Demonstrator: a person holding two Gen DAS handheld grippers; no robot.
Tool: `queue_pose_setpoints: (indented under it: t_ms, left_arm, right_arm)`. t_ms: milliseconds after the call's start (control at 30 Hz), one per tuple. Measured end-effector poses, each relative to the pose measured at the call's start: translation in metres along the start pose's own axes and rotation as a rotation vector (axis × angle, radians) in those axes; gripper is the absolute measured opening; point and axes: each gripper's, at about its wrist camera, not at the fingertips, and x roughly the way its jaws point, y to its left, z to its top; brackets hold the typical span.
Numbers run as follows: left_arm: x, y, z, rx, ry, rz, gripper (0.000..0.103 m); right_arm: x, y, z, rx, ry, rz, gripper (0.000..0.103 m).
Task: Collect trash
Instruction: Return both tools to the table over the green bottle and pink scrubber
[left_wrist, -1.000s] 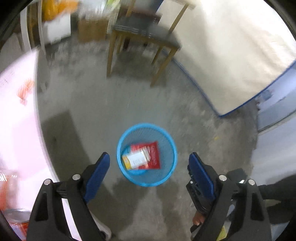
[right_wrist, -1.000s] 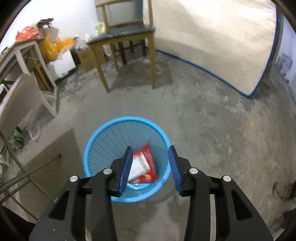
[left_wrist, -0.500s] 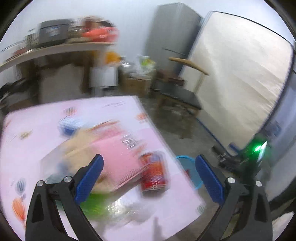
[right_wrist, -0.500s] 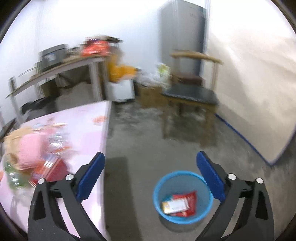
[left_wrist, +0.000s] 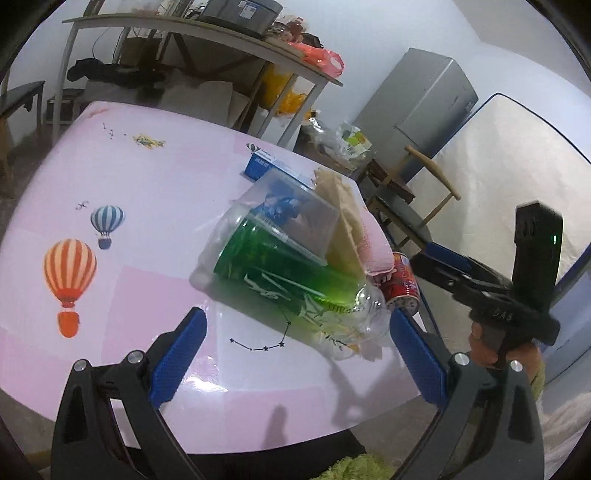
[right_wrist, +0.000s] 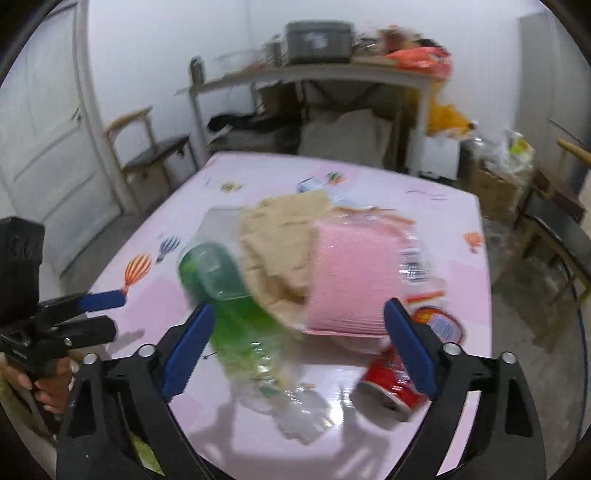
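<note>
This is looking like a room in somebody's home, one that is also being used to keep lots of stuff. A tall grey fridge (left_wrist: 419, 107) is standing by the white wall. A big mattress (left_wrist: 517, 177) is leaning up beside it. Wooden chairs (left_wrist: 410, 199) are sitting on a rough grey floor (right_wrist: 524, 306). A table with a pink cloth (left_wrist: 155, 192) is showing hot-air balloon pictures. Behind it, a long shelf table (left_wrist: 207, 33) is holding a grey box, bags and other bits, and more bags are piling up under it. A white door (right_wrist: 40, 147) is standing shut at the side.
</note>
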Motion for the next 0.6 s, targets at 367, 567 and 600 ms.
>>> queue_pose_setpoints:
  t_ms: [367,567,600]
  left_arm:
    - [0.034,0.025,-0.014,-0.085,0.099,-0.180,0.066]
    - [0.039,0.039,-0.022,-0.152,0.151,-0.218,0.057]
    - [0.035,0.043,-0.022,-0.161,0.147,-0.213,0.057]
  right_arm:
    - [0.045,0.024,-0.015,-0.009,0.219,0.034,0.074]
    - [0.049,0.031,-0.024,0.067,0.297,0.184,0.071]
    - [0.047,0.034,-0.027,0.082,0.308,0.240,0.071]
